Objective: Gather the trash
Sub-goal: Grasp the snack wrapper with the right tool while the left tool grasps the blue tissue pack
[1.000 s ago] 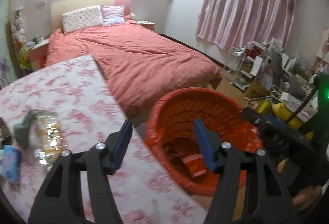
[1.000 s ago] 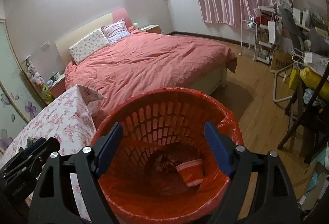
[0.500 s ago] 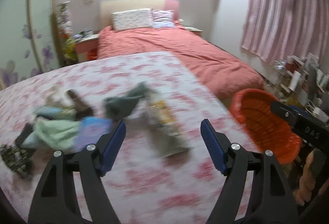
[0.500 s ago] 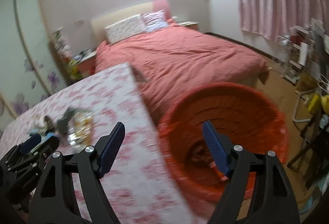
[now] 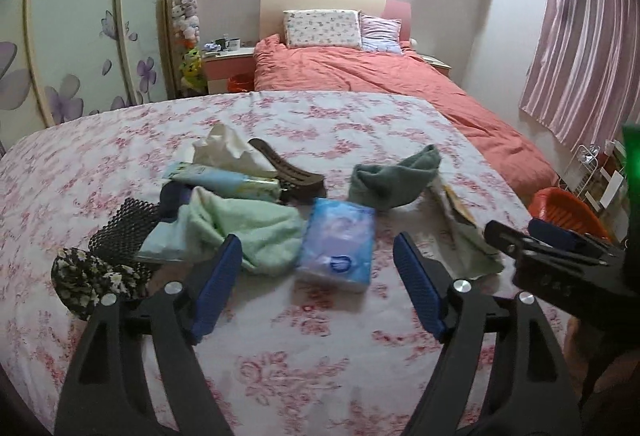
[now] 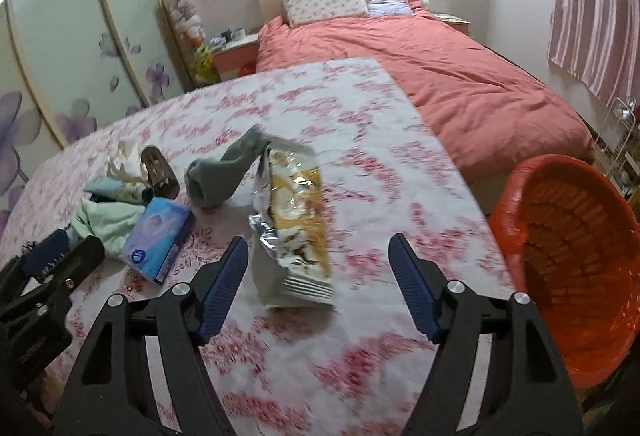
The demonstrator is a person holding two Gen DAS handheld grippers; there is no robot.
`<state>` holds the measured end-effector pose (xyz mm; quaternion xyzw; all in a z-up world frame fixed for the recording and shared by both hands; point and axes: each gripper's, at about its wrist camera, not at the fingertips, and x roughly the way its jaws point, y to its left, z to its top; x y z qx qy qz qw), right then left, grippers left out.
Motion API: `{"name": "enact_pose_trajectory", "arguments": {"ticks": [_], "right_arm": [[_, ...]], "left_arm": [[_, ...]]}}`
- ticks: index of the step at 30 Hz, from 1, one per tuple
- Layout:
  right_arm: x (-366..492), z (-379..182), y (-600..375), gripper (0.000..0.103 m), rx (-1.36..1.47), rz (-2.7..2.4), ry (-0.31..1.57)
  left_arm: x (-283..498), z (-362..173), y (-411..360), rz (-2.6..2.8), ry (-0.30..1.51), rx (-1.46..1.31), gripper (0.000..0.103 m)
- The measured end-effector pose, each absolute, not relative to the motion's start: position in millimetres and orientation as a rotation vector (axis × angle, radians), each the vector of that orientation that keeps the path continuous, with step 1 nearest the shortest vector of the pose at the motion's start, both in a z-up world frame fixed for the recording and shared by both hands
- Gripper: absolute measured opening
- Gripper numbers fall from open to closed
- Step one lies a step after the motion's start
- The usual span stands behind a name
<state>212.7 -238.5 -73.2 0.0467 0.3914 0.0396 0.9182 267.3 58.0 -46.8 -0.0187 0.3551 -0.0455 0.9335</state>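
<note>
L tongs (image 5: 318, 284) angled down, jaws opening, empty, R tongs (image 6: 316, 286) angled down, jaws closing, empty

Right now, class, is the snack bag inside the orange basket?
No, the snack bag lies on the flowered tablecloth, left of the orange basket.

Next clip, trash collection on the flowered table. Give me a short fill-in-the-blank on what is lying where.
1. The snack bag lies on the table just ahead of the ____ gripper.
2. The trash basket beside the table is ____ in colour.
3. The pack nearest the left gripper is a ____ tissue pack.

Missing words: right; orange; blue
</note>
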Motion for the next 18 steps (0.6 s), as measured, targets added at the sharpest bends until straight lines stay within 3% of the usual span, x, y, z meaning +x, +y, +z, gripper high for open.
{"name": "enact_pose_trajectory", "arguments": {"ticks": [3, 5, 7, 9, 18], "right_arm": [[224.3, -86.4, -232.6, 0.067, 0.084, 0.067, 0.851], [228.5, -92.8, -232.7, 0.060, 0.087, 0.062, 0.880], [229.9, -97.5, -233.6, 0.043, 0.095, 0.059, 0.903], [229.4, -96.6, -235.1, 0.037, 0.096, 0.056, 0.898], [212.8, -88.6, -266.3, 0.032, 0.161, -0.006, 0.849]], "left_arm": [[269.4, -51.8, 62.2, -0.090, 0.732, -0.042, 0.083], [270.4, -53.9, 63.0, -0.092, 0.738, -0.045, 0.084], [272.4, -56.5, 62.2, -0.091, 0.745, -0.040, 0.084], [274.6, -58.7, 60.3, -0.093, 0.755, -0.039, 0.084], [291.2, -73.2, 42.0, -0.115, 0.810, -0.026, 0.084]]}}
